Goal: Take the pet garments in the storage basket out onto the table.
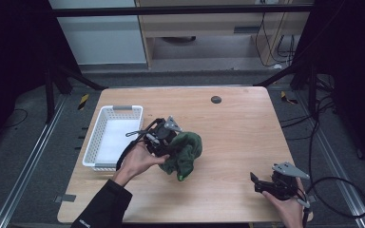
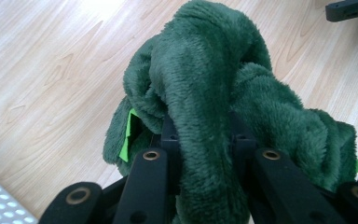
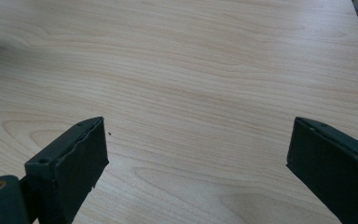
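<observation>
A dark green fleece cloth lies bunched near the middle of the wooden table, with a bright green tag on it. My left gripper is shut on a fold of this cloth, which drapes over and between its jaws. My right gripper stands open low over bare wood at the front right; in the right gripper view its two pads are wide apart with nothing between them.
A white slotted plastic basket stands at the table's left side, just left of my left hand. A small dark round disc sits near the far edge. Cables trail off the table's right side.
</observation>
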The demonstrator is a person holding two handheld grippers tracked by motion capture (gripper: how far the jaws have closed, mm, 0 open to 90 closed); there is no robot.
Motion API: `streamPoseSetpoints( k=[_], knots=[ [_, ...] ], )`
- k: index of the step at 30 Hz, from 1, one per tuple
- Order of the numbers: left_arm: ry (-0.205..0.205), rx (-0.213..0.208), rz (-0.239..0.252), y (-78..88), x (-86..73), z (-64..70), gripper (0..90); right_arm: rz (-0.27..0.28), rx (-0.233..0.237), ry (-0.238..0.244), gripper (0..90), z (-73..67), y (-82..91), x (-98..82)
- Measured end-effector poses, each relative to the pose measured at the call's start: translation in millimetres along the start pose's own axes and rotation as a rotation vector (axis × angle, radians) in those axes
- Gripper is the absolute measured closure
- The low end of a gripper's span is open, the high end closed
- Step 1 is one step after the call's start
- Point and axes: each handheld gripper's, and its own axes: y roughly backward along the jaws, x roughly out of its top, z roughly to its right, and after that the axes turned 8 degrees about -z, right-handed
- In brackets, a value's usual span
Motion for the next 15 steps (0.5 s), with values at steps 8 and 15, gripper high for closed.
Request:
streamPoseSetpoints(
  k=[8,15],
  knots=[
    [-0.015,-0.017,-0.015,-12.2,5.1,6.5,73.6,-0.001,0.001,-0.001,5.0,-0.2,0.2,0.0],
    [-0.034,-0.028,-0.039,-26.3,10.2,13.1,73.3,-0.001,0.002,-0.002,5.1,-0.1,0.2,-0.1]
  ],
)
